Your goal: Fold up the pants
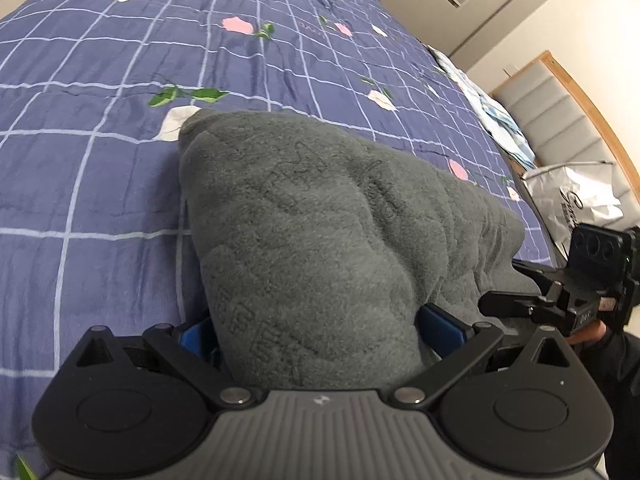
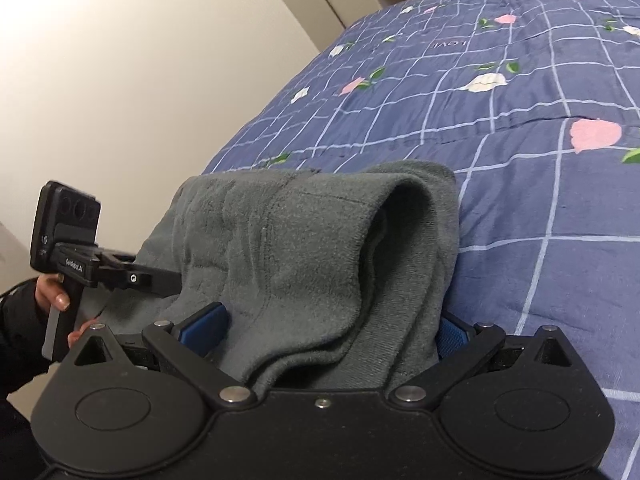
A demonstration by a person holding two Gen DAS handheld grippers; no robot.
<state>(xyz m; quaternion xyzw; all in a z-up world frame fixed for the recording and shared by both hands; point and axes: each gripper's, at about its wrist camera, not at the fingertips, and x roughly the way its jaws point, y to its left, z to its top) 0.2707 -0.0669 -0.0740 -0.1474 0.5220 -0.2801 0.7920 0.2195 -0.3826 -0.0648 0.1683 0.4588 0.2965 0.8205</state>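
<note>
While left view shows bag [image 1: 576, 204], both claws clamp pants [image 2: 304, 264].

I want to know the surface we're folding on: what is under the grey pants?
The blue checked floral quilt spreads out around the grey pants. The left gripper and right gripper each clamp bunched fabric. What lies directly beneath the pants is covered.

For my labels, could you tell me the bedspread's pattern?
Blue bedspread, white grid, scattered flowers; left wrist view.
</note>
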